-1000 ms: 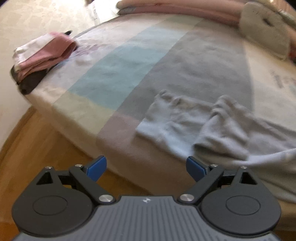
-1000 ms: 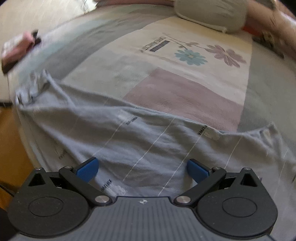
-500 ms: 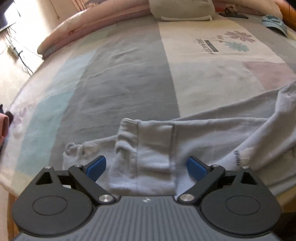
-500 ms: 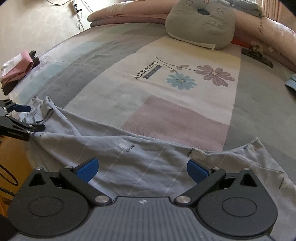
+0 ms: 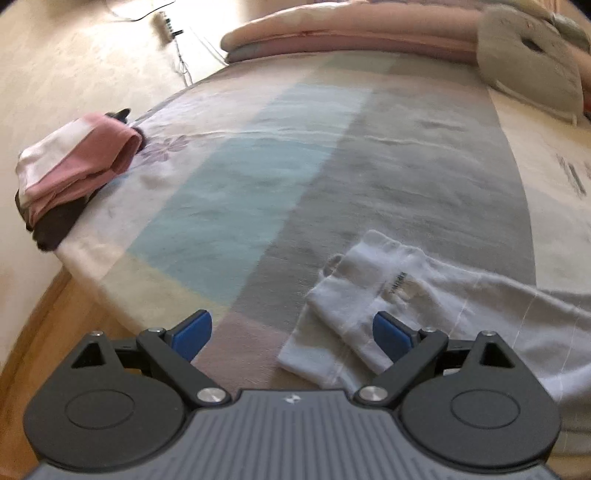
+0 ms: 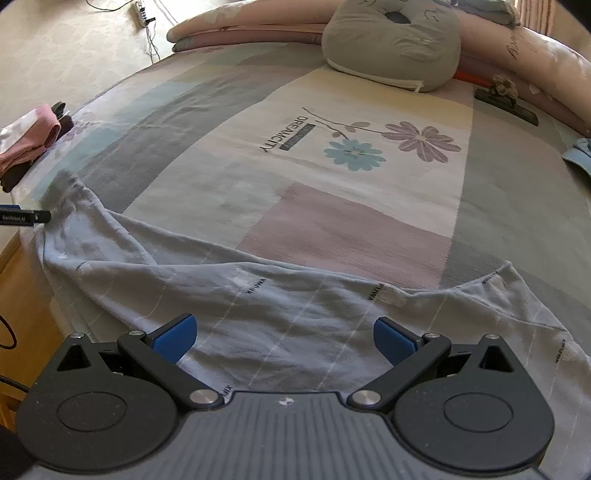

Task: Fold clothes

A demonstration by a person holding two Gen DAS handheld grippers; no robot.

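Note:
A pale blue-grey garment (image 6: 288,317) with thin white stripes lies spread along the near edge of the bed. Its folded cuff end (image 5: 365,288) shows in the left wrist view, lying on the grey band of the bedcover. My left gripper (image 5: 291,334) is open, with the cuff reaching just past its right finger and nothing held. My right gripper (image 6: 284,338) is open above the middle of the garment, empty. The tip of the left gripper (image 6: 26,218) peeks in at the left edge of the right wrist view, beside the garment's far end.
A stack of folded pink and dark clothes (image 5: 74,173) sits at the bed's left corner. A grey pillow (image 6: 395,48) and rolled pink bedding (image 6: 243,31) lie at the head. The patchwork bedcover (image 6: 332,206) stretches beyond the garment. Wooden floor (image 5: 40,325) lies below the bed edge.
The left gripper swung left, from facing the bed's middle to facing the corner with the folded stack; the cuff now sits at its right finger. The right gripper barely moved. Both stayed open.

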